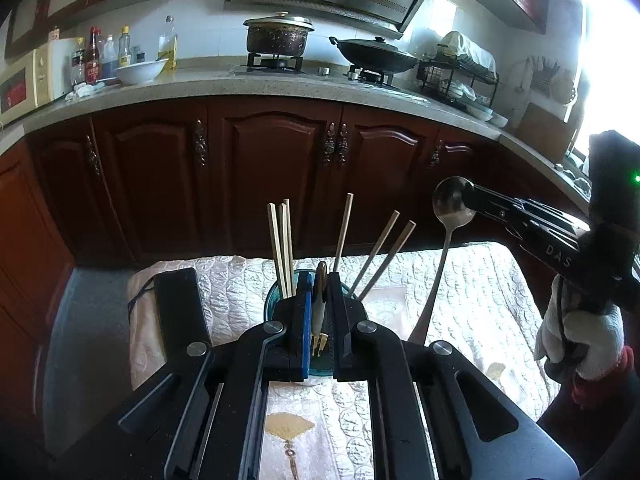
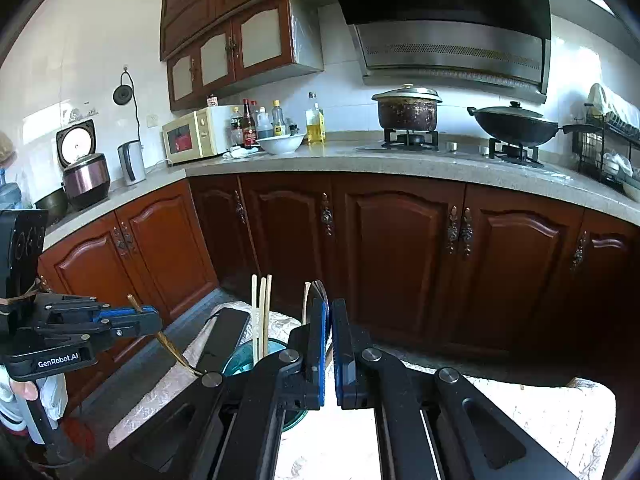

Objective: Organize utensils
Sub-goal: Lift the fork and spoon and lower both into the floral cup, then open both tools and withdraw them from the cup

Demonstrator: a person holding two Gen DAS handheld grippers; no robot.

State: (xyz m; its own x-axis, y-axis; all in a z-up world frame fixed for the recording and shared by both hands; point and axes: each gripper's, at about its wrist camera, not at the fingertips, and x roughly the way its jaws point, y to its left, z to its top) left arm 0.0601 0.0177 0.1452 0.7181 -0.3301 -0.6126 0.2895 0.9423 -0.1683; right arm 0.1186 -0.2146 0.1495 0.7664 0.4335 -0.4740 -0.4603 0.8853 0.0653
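Note:
My left gripper point(image 1: 319, 280) is shut on a fork point(image 1: 319, 312) with gold tines, which hangs tines down just over a teal cup point(image 1: 276, 300). Several wooden chopsticks point(image 1: 282, 240) stand in that cup. At the right, my right gripper point(image 1: 469, 200) is shut on the bowl of a metal spoon point(image 1: 440, 264), whose handle slants down toward the table. In the right wrist view the right gripper point(image 2: 329, 308) pinches the spoon's rim point(image 2: 322, 290). There the left gripper point(image 2: 156, 320) holds the fork point(image 2: 170, 346) beside the teal cup point(image 2: 240, 360) and chopsticks point(image 2: 260, 320).
A table with a white quilted cloth point(image 1: 480, 280) carries the cup and a flat black device point(image 1: 180, 308) at its left. Dark wooden cabinets point(image 1: 272, 168) and a counter with a pot point(image 1: 278, 34), a wok point(image 1: 378, 54) and a dish rack point(image 1: 456, 76) stand behind. A gloved hand point(image 1: 584, 336) holds the right gripper.

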